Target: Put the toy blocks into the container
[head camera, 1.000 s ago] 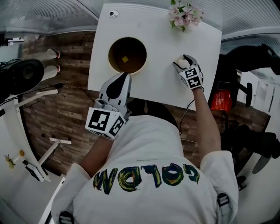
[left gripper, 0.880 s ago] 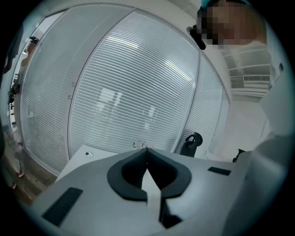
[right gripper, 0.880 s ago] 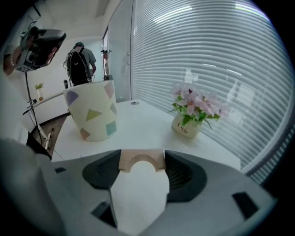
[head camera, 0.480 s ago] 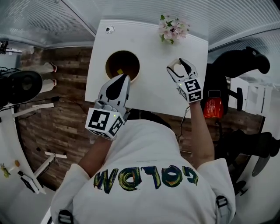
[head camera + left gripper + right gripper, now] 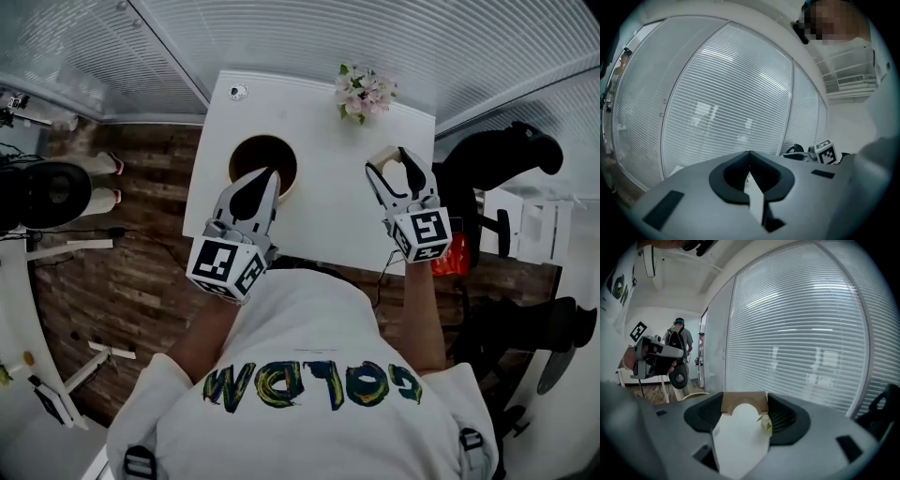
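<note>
A brown round container (image 5: 255, 155) stands on the white table (image 5: 323, 202), left of middle. My left gripper (image 5: 268, 174) hangs over its near rim, shut, with nothing between its jaws (image 5: 749, 172), and it hides part of the bowl's inside. At the right, my right gripper (image 5: 389, 157) is raised off the table and shut on a tan wooden arch block (image 5: 382, 152). In the right gripper view the arch block (image 5: 740, 398) bridges the two jaws of that gripper (image 5: 743, 409). No other block shows.
A small bunch of pink flowers (image 5: 364, 91) stands at the table's far edge, and a small round disc (image 5: 238, 91) lies at the far left corner. A black chair (image 5: 497, 159) and a red object (image 5: 452, 255) are to the right of the table. Blinds line the far wall.
My right gripper has risen from the table with the arch block in it. The left gripper has stayed at the container's near rim and now covers more of it.
</note>
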The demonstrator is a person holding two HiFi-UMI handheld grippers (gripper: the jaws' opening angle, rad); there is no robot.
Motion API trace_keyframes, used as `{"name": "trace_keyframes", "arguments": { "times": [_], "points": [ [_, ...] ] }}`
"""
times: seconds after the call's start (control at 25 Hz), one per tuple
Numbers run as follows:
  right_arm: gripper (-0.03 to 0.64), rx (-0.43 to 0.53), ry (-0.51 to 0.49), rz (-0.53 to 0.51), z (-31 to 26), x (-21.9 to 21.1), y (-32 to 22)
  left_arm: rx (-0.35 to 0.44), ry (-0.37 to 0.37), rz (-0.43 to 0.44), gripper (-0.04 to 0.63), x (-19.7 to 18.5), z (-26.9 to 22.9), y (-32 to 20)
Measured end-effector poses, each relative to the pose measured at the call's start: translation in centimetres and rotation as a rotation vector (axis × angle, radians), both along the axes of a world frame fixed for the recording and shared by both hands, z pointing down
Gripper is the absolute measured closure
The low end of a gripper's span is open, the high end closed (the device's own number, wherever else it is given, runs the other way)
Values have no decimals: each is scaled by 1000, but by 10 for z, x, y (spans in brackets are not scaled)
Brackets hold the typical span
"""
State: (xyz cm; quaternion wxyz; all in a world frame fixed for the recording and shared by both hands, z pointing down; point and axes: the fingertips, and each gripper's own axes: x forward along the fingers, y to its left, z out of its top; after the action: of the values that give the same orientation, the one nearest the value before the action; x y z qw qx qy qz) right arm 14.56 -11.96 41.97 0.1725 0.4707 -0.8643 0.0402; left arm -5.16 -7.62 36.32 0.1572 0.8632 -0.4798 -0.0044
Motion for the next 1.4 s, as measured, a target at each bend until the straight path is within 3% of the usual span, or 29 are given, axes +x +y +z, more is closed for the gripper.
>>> {"name": "trace_keyframes", "arguments": {
  "times": [0.32, 0.56, 0.8, 1.0, 1.2, 1.4],
  "points": [
    [319, 22, -4, -50, -14, -21, -5, 10, -12, -20, 586, -9, -6, -2],
    [319, 20, -44, -190, -20, -81, -2, 17, -17, -94, 586, -34, -11, 4],
    [319, 12, -82, -376, -25, -163, 10, 13, -25, -224, 586, -80, -11, 21],
    [318, -6, -95, -417, -24, -187, 8, -5, -17, -272, 586, -104, -4, 28],
    [318, -44, -57, -459, -6, -203, 5, -3, -14, -268, 586, -105, -5, 29],
    [318, -167, 49, -490, 54, -227, -4, -14, -8, -275, 586, -109, -2, 31]
  ]
}}
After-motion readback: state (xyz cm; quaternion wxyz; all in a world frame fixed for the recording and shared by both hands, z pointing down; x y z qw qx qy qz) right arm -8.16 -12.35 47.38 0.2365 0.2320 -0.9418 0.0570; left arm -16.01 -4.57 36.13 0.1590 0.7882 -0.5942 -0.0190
